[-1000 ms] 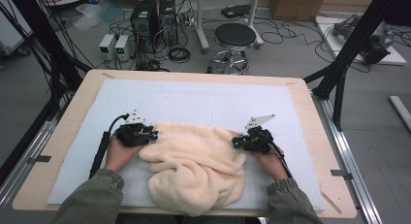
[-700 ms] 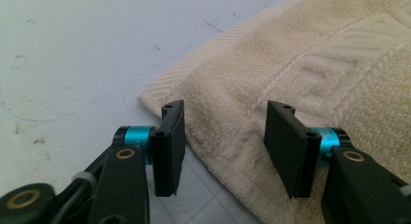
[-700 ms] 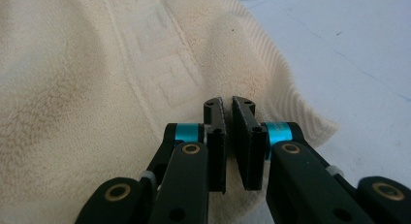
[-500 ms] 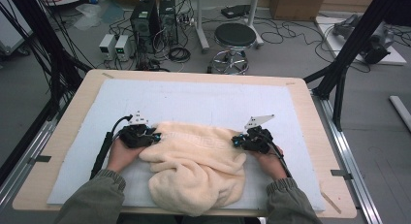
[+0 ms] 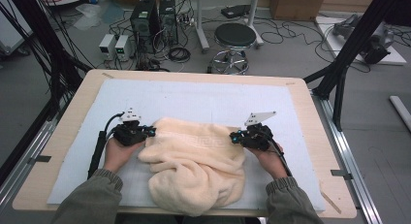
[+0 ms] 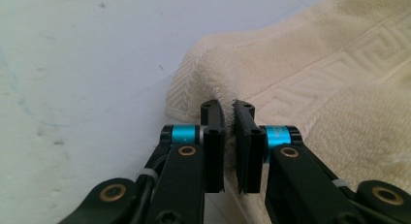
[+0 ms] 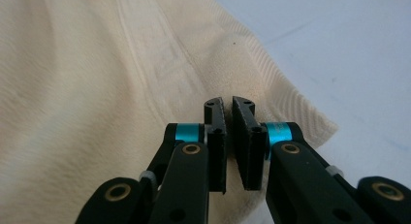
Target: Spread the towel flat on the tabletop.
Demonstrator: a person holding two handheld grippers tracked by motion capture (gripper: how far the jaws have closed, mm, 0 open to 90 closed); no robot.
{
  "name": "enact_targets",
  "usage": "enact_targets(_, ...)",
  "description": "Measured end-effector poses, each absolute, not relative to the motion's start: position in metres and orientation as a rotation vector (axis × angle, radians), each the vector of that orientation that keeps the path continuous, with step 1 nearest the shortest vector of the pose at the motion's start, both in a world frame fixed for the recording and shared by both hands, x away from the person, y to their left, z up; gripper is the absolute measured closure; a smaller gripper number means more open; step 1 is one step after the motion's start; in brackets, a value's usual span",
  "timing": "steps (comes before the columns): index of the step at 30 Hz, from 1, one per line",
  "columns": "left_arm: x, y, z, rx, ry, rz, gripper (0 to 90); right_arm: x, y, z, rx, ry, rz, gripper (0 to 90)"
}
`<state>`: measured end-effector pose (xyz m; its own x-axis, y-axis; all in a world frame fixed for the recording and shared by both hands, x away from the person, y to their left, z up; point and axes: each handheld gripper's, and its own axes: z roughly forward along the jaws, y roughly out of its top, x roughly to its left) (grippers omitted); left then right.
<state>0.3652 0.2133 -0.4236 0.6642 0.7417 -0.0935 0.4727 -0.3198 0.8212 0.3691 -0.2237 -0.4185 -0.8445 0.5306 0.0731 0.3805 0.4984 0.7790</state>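
Towel (image 5: pixel 194 166), near edge cut off, far corners pinched in left tool (image 5: pixel 151 132) and right tool (image 5: pixel 233 136).

From my remote seat the high view looks evenly lit from overhead, soft and a bit low-res, with the far table (image 5: pixel 300 86) edge slightly bowed by the lens. Shadows under the towel (image 5: pixel 194 170) are faint, no glare on the white mat (image 5: pixel 194 100). Both gripper views are bright; the mat nearly washes out. Black jaws near the lens read soft, the towel weave beyond them sharper in the left gripper view, hazier at the edges.
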Motion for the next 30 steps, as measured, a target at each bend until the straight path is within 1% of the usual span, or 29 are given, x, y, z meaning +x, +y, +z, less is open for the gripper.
enact_targets(6, 0.355, 0.227, -0.407, 1.914, 0.943, 0.402, 83.3, 0.364, -0.214, -0.392, 0.694, 2.538, 1.303, 84.5)
enact_targets(7, 0.350, 0.231, -0.400, 1.882, 0.936, 0.410, 83.3, 0.362, -0.214, -0.388, 0.678, 2.531, 1.309, 84.5)
enact_targets(11, 0.341, 0.235, -0.388, 1.881, 0.903, 0.402, 83.2, 0.354, -0.214, -0.374, 0.652, 2.540, 1.338, 84.5)
enact_targets(13, 0.337, 0.236, -0.382, 1.891, 0.885, 0.392, 83.2, 0.350, -0.215, -0.372, 0.629, 2.555, 1.330, 84.6)
enact_targets(16, 0.340, 0.234, -0.382, 1.900, 0.890, 0.388, 83.2, 0.350, -0.215, -0.372, 0.625, 2.573, 1.342, 84.7)
enact_targets(17, 0.348, 0.231, -0.382, 1.889, 0.911, 0.414, 83.3, 0.352, -0.215, -0.371, 0.632, 2.577, 1.338, 84.8)
enact_targets(18, 0.348, 0.231, -0.382, 1.889, 0.911, 0.414, 83.3, 0.357, -0.216, -0.368, 0.633, 2.582, 1.325, 85.1)
enact_targets(19, 0.356, 0.230, -0.379, 1.875, 0.934, 0.421, 83.4, 0.363, -0.216, -0.365, 0.633, 2.564, 1.322, 85.3)
enact_targets(20, 0.379, 0.225, -0.365, 1.815, 0.961, 0.474, 83.4, 0.372, -0.216, -0.359, 0.642, 2.551, 1.314, 85.5)
enact_targets(21, 0.397, 0.223, -0.352, 1.780, 0.984, 0.498, 83.4, 0.385, -0.217, -0.349, 0.647, 2.513, 1.299, 85.6)
enact_targets(22, 0.397, 0.223, -0.352, 1.780, 0.984, 0.498, 83.3, 0.402, -0.218, -0.335, 0.676, 2.459, 1.291, 85.6)
enact_targets(23, 0.431, 0.216, -0.327, 1.759, 1.005, 0.585, 82.2, 0.424, -0.220, -0.320, 0.721, 2.402, 1.278, 84.2)
enact_targets(24, 0.431, 0.216, -0.327, 1.759, 1.005, 0.585, 75.2, 0.439, -0.221, -0.310, 0.756, 2.354, 1.264, 74.8)
enact_targets(25, 0.450, 0.210, -0.313, 1.746, 1.074, 0.634, 59.5, 0.460, -0.223, -0.296, 0.849, 2.263, 1.226, 59.6)
enact_targets(26, 0.459, 0.207, -0.307, 1.724, 1.118, 0.606, 49.3, 0.472, -0.226, -0.292, 0.938, 2.224, 1.258, 51.8)
enact_targets(27, 0.462, 0.202, -0.304, 1.740, 1.066, 0.589, 51.8, 0.478, -0.228, -0.291, 0.983, 2.223, 1.329, 51.9)
enact_targets(28, 0.460, 0.201, -0.306, 1.789, 1.040, 0.614, 54.2, 0.478, -0.227, -0.294, 0.976, 2.234, 1.331, 51.5)
enact_targets(30, 0.458, 0.201, -0.311, 1.810, 1.030, 0.600, 54.0, 0.473, -0.223, -0.306, 0.919, 2.279, 1.268, 51.4)
